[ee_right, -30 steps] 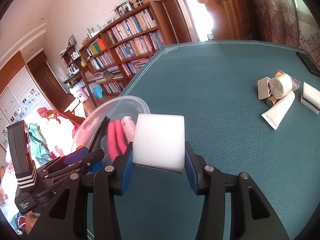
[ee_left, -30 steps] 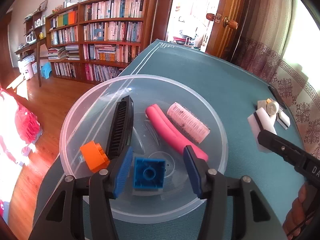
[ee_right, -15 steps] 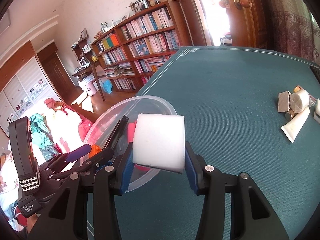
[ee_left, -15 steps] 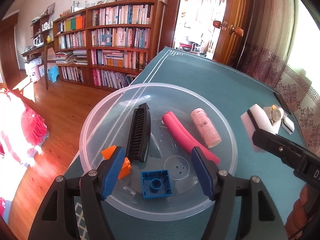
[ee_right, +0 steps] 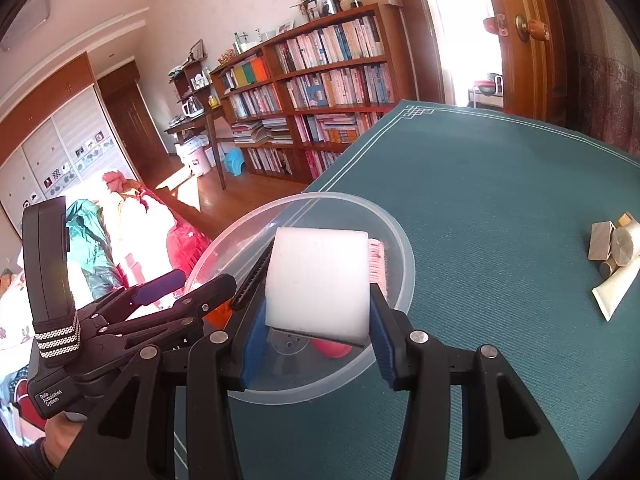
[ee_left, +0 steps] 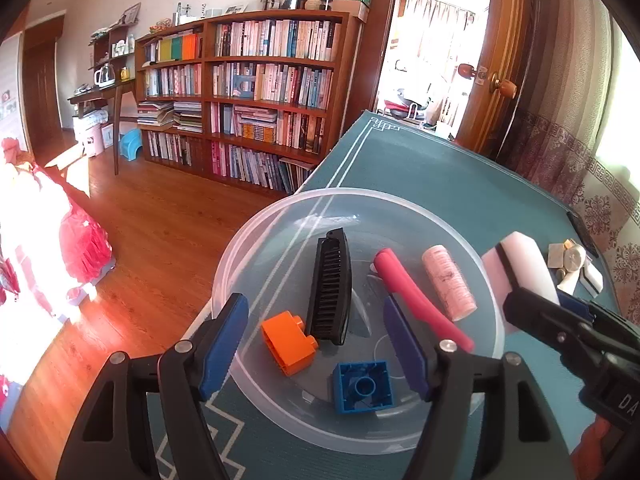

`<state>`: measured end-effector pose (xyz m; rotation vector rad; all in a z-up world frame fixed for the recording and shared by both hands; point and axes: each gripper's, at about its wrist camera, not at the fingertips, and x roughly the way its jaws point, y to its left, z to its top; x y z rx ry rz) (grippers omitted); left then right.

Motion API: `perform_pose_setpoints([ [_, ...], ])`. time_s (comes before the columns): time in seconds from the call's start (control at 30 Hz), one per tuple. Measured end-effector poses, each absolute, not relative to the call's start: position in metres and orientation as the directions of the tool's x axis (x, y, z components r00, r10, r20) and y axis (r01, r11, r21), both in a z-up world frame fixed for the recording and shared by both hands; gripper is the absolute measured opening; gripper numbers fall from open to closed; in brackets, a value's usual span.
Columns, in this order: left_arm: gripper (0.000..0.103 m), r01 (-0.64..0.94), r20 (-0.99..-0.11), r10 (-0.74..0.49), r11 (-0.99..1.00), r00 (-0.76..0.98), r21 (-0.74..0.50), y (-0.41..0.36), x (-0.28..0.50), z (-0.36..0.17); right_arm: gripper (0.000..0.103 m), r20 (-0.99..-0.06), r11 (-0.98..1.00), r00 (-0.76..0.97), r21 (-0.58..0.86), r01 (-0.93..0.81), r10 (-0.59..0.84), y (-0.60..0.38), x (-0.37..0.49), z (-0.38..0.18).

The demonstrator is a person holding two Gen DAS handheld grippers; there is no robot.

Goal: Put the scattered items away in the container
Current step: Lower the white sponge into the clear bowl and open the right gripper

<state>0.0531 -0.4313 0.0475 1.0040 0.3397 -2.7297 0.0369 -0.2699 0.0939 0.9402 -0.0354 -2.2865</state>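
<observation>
Teal table (ee_right: 500, 200): clear bowl (ee_left: 400, 200) already holds 5 items. Right gripper (ee_right: 316, 344) clamps a white sponge (ee_right: 318, 284) over the bowl's 3 o'clock rim; left gripper (ee_left: 316, 344) gapes empty. Leftover clutter (ee_right: 616, 264) waits at 3 o'clock.

A table (ee_right: 500, 184) with a teal cover carries a clear bowl (ee_left: 240, 264) near its left edge. Well apart, toward the right side, lies a small cluster: a white tube (ee_right: 612, 290), a roll (ee_right: 624, 245) and a grey packet (ee_right: 600, 240), touching.
</observation>
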Motion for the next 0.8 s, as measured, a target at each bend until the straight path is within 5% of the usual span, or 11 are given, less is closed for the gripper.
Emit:
perform_pose_setpoints([
  [0.8, 0.079, 0.295, -0.666, -0.133, -0.946, -0.734, -0.136, -0.439, 0.052, 0.045, 0.058, -0.644, -0.749, -0.455, 0.298, 0.592, -0.615, -0.264, 0.037, 0.076],
])
